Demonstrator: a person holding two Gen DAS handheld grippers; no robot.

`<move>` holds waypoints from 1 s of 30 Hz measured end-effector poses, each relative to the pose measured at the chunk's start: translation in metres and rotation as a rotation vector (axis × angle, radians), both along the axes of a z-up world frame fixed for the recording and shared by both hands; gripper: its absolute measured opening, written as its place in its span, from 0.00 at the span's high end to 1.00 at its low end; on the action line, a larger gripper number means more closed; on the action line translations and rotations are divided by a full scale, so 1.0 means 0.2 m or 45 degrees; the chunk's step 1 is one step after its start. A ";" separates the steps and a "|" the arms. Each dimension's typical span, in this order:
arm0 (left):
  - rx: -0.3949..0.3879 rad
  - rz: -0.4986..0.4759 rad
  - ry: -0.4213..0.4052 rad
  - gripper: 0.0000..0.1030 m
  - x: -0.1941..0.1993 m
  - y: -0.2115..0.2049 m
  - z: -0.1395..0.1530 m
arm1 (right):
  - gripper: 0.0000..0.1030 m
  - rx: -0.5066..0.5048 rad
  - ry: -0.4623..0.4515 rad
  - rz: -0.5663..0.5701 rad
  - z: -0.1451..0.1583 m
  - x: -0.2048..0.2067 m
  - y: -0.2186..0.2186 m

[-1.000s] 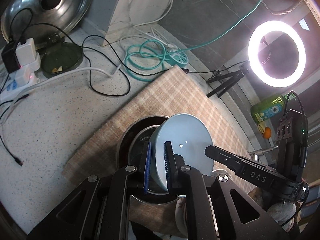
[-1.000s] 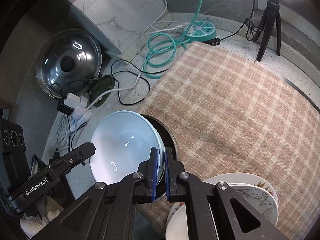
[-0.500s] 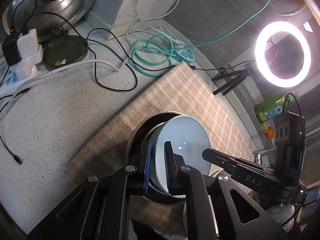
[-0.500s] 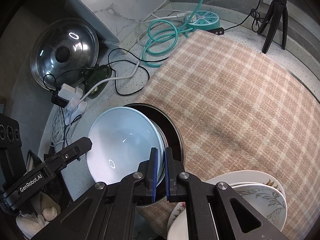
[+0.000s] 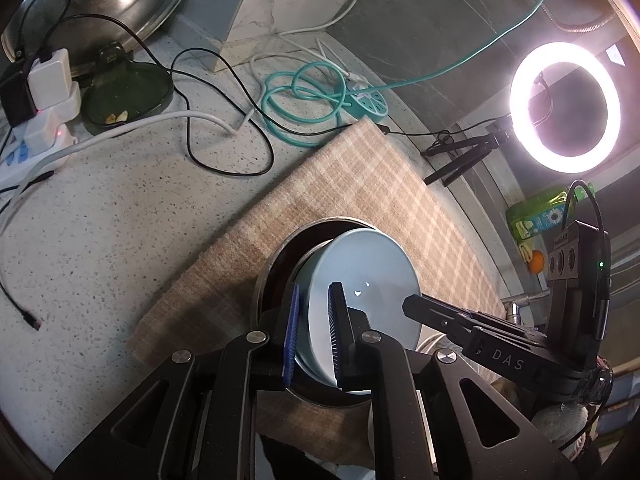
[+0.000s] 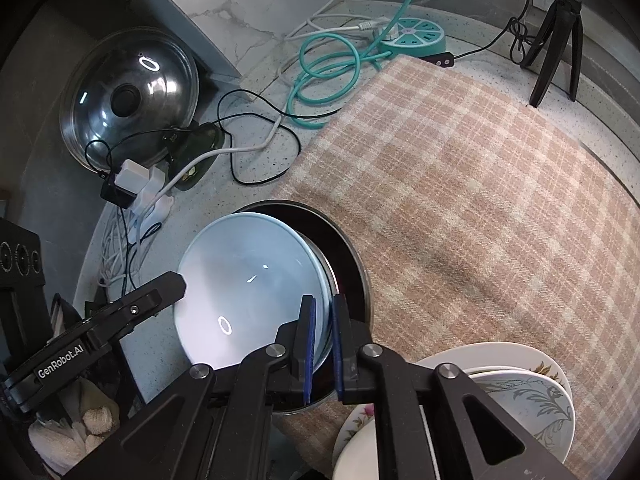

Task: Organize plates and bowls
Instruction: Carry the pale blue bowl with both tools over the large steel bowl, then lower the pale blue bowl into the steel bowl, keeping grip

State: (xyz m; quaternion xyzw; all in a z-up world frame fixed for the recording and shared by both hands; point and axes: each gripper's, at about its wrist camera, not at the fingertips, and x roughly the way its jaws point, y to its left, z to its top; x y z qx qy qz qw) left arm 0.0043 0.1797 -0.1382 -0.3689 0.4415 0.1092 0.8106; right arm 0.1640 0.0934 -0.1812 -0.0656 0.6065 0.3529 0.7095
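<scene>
A pale blue bowl [image 5: 372, 276] [image 6: 248, 280] is tilted above a dark metal-rimmed bowl [image 5: 280, 256] [image 6: 352, 264] that stands on a plaid cloth [image 5: 360, 176] [image 6: 480, 184]. My left gripper [image 5: 314, 336] is shut on the blue bowl's near rim. My right gripper [image 6: 323, 344] is shut on the opposite rim. Each gripper shows in the other's view, holding the bowl from the far side. A stack of floral plates [image 6: 520, 384] sits at the lower right of the right wrist view.
A steel pot lid [image 6: 128, 100] leans at the wall. A white power strip with adapters [image 5: 44, 120], a green dish [image 5: 124, 92], loose cables and a teal round socket [image 6: 412, 36] lie on the speckled counter. A ring light [image 5: 564, 108] on a tripod [image 6: 556, 40] stands beyond the cloth.
Both grippers have carried the blue bowl lower and closer over the dark bowl. Both still grip its rim.
</scene>
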 end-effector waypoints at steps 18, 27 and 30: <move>-0.001 0.050 -0.099 0.86 -0.20 0.07 0.07 | 0.83 0.148 -0.032 -0.075 0.16 -0.03 -0.14; -0.032 0.074 -0.113 0.86 -0.36 0.09 0.01 | 0.78 0.267 -0.023 -0.267 0.17 -0.09 -0.37; -0.034 0.062 -0.108 0.86 -0.39 0.08 -0.01 | 0.78 0.291 -0.034 -0.335 0.17 -0.13 -0.44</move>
